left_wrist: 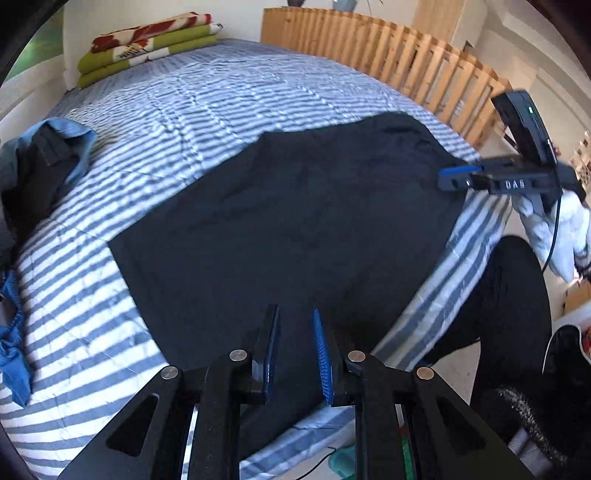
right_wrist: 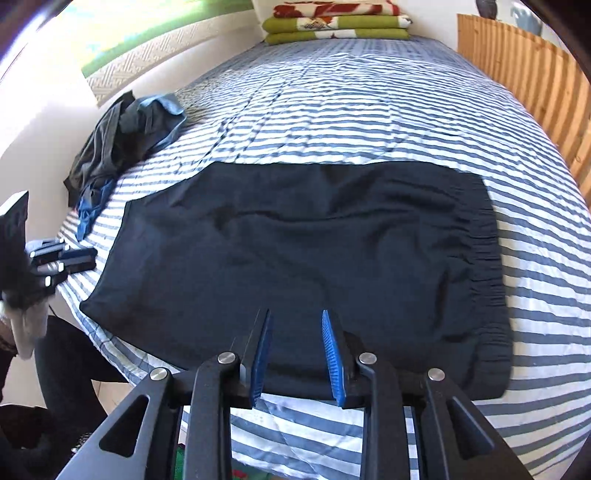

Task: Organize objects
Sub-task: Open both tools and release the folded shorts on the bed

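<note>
The dark garment point(right_wrist: 303, 258) lies spread flat on the striped bed cover point(right_wrist: 369, 122), along the near edge of the bed and reaching toward its near right corner, with a gathered elastic band point(right_wrist: 487, 266) on its right side. We judge it light, soft and limp: it will sag and fold wherever we lift it, so the band or a corner of the hem gives the surest pinch. The right tool point(right_wrist: 295, 354) hovers over the garment's near edge, jaws a narrow gap apart and nothing between them. The left tool point(left_wrist: 295, 354) sits above the near left part of the cloth, also slightly parted and empty. Further out, a heap of other clothes point(right_wrist: 125, 140) lies by the left edge, and folded blankets point(right_wrist: 336, 22) are stacked at the far end. 1 wooden slatted rail point(right_wrist: 524, 77) borders the right side. Nothing lies on the garment itself.
</note>
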A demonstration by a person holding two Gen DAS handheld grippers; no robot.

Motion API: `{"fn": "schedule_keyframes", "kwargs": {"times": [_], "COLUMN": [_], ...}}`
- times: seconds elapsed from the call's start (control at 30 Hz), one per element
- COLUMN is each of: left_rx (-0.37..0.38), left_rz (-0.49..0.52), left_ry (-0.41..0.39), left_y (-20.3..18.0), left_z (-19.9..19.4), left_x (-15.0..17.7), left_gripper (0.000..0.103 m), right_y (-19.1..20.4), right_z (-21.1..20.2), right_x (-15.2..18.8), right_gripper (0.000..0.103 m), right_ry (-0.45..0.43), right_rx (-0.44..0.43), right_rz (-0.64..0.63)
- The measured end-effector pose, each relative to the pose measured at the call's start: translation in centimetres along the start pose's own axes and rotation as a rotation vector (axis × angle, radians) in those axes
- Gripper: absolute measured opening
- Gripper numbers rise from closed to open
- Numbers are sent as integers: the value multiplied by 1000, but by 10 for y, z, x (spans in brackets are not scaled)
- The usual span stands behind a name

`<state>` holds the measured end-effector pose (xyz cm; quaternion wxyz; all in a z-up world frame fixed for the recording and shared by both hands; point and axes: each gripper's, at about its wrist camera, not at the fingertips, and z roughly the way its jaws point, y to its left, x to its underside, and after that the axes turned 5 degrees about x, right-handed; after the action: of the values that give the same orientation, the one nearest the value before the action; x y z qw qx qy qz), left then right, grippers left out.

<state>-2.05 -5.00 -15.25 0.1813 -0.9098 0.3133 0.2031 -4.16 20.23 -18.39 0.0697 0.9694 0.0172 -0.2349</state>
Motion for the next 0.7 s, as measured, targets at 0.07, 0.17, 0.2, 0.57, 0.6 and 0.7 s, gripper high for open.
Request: {"fn": "schedule_keyframes", "kwargs": {"times": [0.07, 0.17, 0.2, 0.57, 0.6, 0.7], "left_rx": [4, -13, -10, 73, 101, 136], "left_rz": [2, -3, -18, -111, -115, -58], "left_ry": [43, 72, 70, -53, -51, -33], "left_y": [-6, -8, -5, 0, -5, -35], "left_z": [16, 26, 23, -26, -24, -13], "left_x": [9, 21, 20, -16, -18, -21], "left_gripper": [20, 20, 20, 20, 20, 20], "right_y": [8, 13, 15, -6, -10, -19], "right_z": [7, 25, 28, -20, -24, -34], "right_x": [1, 9, 13, 1, -5, -22], "right_gripper": [25, 25, 25, 25, 25, 26], "right_ry": [20, 85, 112, 48, 43, 29], "right_rx": [-1, 12, 18, -28, -31, -26], "right_rz": [-5, 5, 1, 66, 69, 69]}}
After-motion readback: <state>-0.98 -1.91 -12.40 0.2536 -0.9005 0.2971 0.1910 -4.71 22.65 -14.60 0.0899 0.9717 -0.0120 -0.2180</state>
